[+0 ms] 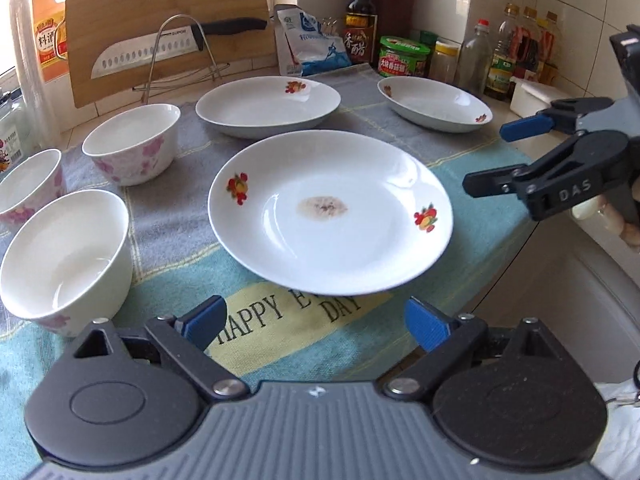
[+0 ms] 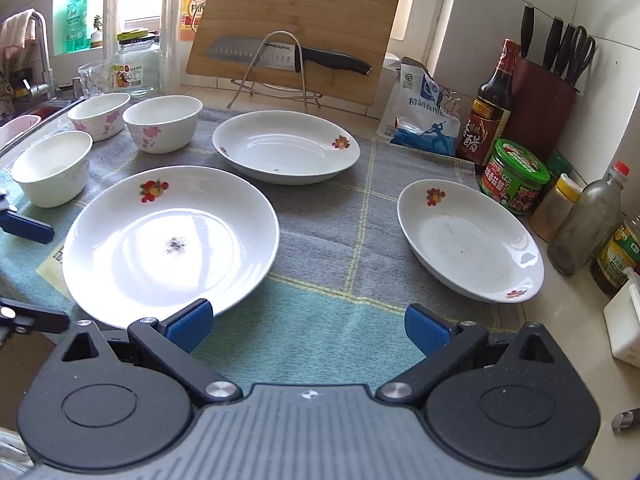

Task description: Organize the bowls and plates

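Three white plates with fruit prints lie on a towel [image 1: 176,220]: a stained one nearest [image 1: 332,212] [image 2: 172,244], one behind it [image 1: 268,106] [image 2: 286,146], one at the right [image 1: 436,104] [image 2: 468,244]. Three white bowls with pink flowers [image 1: 132,142] [image 1: 66,256] [image 1: 28,184] stand to the left, also in the right wrist view [image 2: 162,122] [image 2: 52,166] [image 2: 98,114]. My left gripper [image 1: 316,324] is open just short of the near plate's rim, empty. My right gripper [image 2: 308,328] [image 1: 492,156] is open too, right of that plate, its left pad [image 2: 190,326] by the rim.
A cutting board [image 2: 296,32] and a knife [image 2: 280,56] on a wire rack lean at the back. Bottles [image 2: 584,224], a green jar [image 2: 516,176], a salt bag [image 2: 424,108] and a knife block [image 2: 548,100] crowd the right wall. A sink and tap [image 2: 40,52] lie left.
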